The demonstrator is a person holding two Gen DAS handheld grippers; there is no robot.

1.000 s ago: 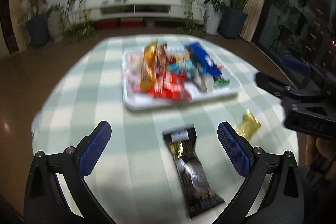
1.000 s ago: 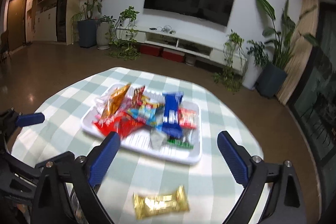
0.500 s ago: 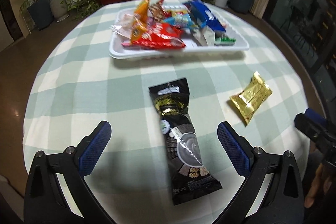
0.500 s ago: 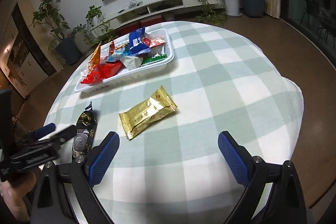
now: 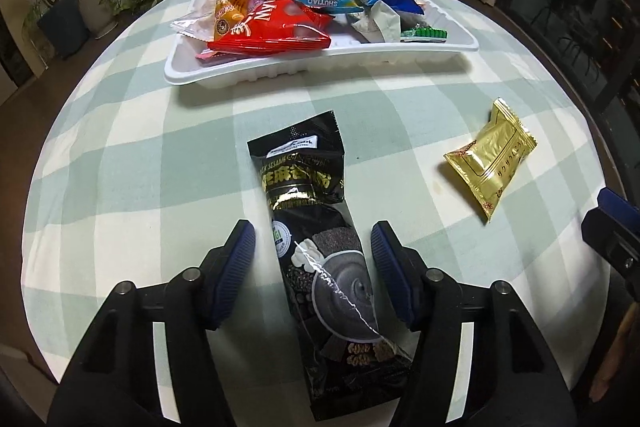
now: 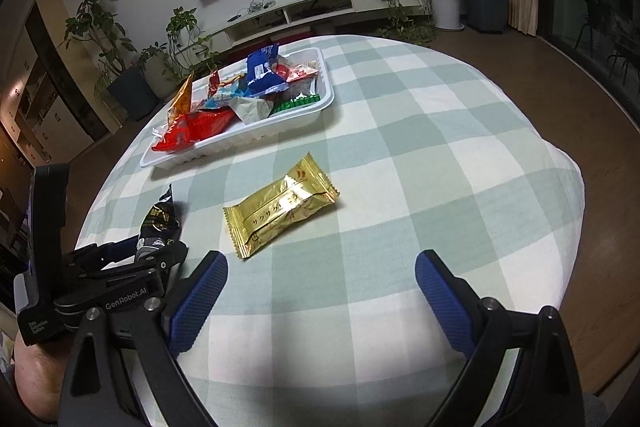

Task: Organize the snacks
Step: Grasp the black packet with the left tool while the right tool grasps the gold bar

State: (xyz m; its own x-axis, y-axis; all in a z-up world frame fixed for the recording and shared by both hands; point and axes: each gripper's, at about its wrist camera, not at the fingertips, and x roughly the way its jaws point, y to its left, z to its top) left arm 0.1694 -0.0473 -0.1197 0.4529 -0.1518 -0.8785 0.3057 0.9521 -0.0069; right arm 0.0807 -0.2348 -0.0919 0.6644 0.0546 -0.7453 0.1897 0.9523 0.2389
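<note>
A long black snack packet (image 5: pixel 316 227) lies on the checked tablecloth. My left gripper (image 5: pixel 314 251) straddles its lower half, jaws partly closed with a small gap on each side; it also shows in the right wrist view (image 6: pixel 132 259). A gold snack packet (image 5: pixel 490 167) lies to the right, in the right wrist view (image 6: pixel 280 207) ahead of my right gripper (image 6: pixel 320 291), which is wide open and empty. A white tray (image 5: pixel 320 61) at the back holds several snack packets.
The round table's edge (image 6: pixel 560 227) drops off close on the right and near sides. Behind the tray (image 6: pixel 248 137) are potted plants, a TV console and a wall TV.
My left gripper came down and forward over the black packet and narrowed its jaws around it. My right gripper drew a little nearer the gold packet.
</note>
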